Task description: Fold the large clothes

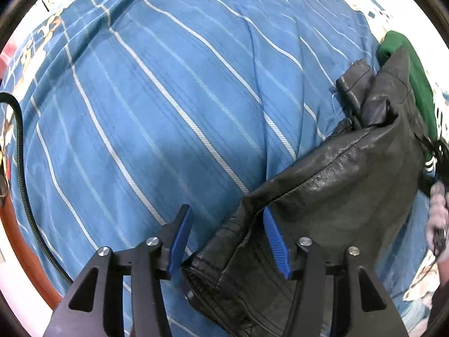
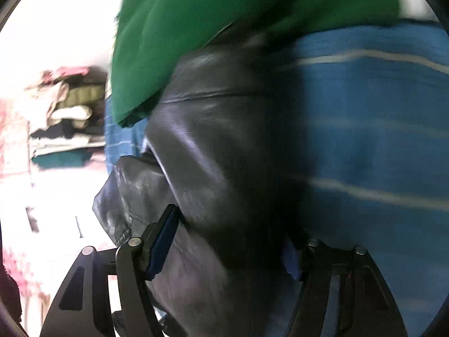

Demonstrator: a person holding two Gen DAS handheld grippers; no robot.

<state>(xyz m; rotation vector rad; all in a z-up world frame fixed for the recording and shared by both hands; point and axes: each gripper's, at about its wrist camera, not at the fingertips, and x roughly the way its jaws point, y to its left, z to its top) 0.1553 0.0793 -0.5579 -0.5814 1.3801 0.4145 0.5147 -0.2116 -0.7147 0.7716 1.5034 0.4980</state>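
Black leather jacket on the blue striped bedspread, sleeve end between your left tool
Its long axis runs up-right toward the green garment; left tool half open, pads gripping nothing; right tool straddles the leather, grip unclear

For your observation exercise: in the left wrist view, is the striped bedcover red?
No, the striped bedcover is blue with thin white stripes, lying under the black leather jacket.

left hand-held gripper open, right hand-held gripper open
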